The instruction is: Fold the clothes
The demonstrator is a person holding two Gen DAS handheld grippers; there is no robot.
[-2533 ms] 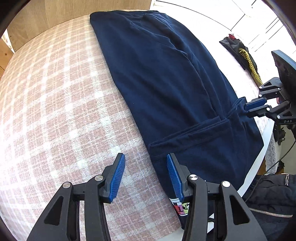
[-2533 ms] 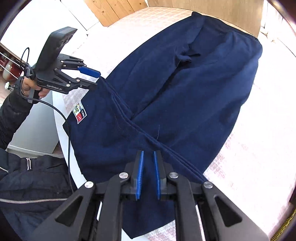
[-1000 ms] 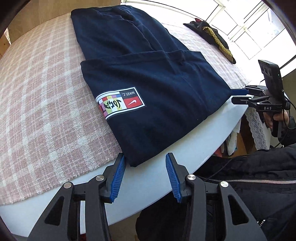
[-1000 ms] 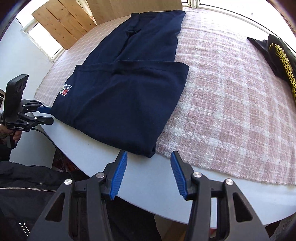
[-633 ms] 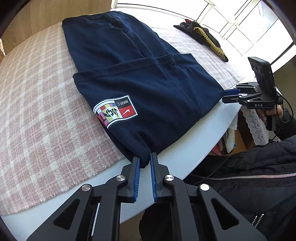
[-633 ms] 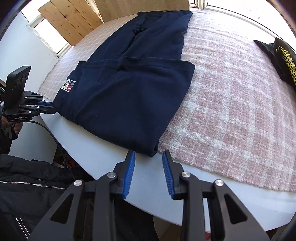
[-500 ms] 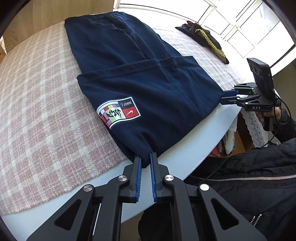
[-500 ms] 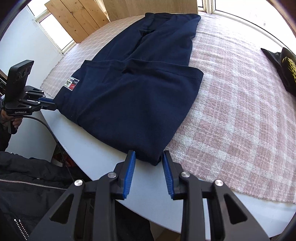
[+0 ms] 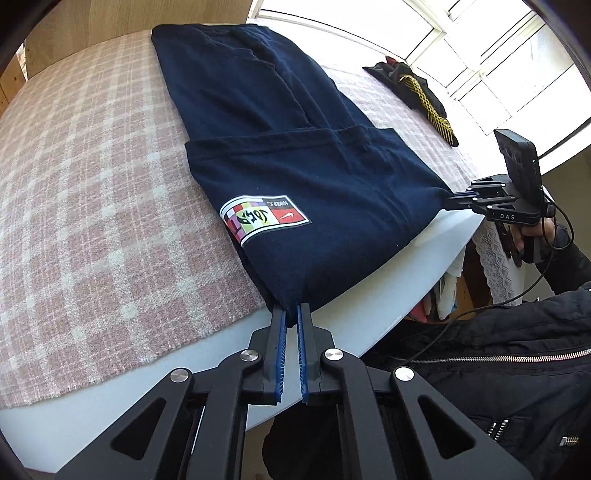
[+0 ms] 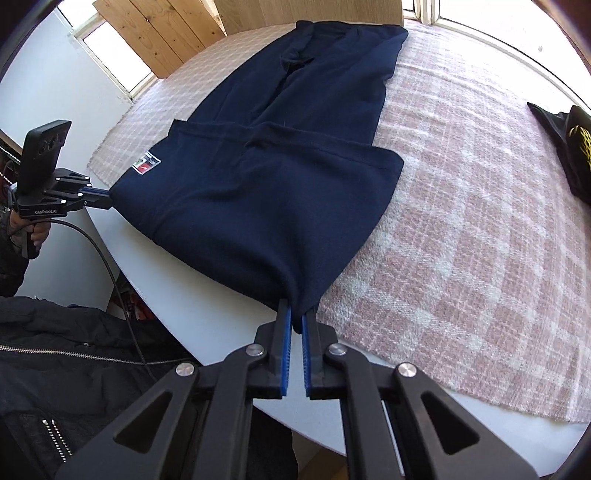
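A navy garment (image 9: 303, 192) (image 10: 280, 206) with a coloured logo patch (image 9: 264, 218) lies partly folded on a pink checked cloth (image 9: 85, 206), its near end doubled back over the long part. My left gripper (image 9: 291, 317) is shut on the near left corner of the fold, at the white table's (image 9: 388, 295) edge. My right gripper (image 10: 297, 321) is shut on the near right corner. Each gripper also shows in the other's view: the right gripper (image 9: 452, 197) and the left gripper (image 10: 103, 195) both pinch the fabric.
A black garment with yellow mesh (image 9: 417, 92) (image 10: 569, 147) lies at the far right of the cloth. A person in a black zipped jacket (image 9: 498, 369) stands at the table's edge. Wooden boards (image 10: 155, 33) and windows lie beyond.
Both grippers went from open to shut on the near corners of the folded end, left first, then right. The corners are now drawn slightly toward the table's edge.
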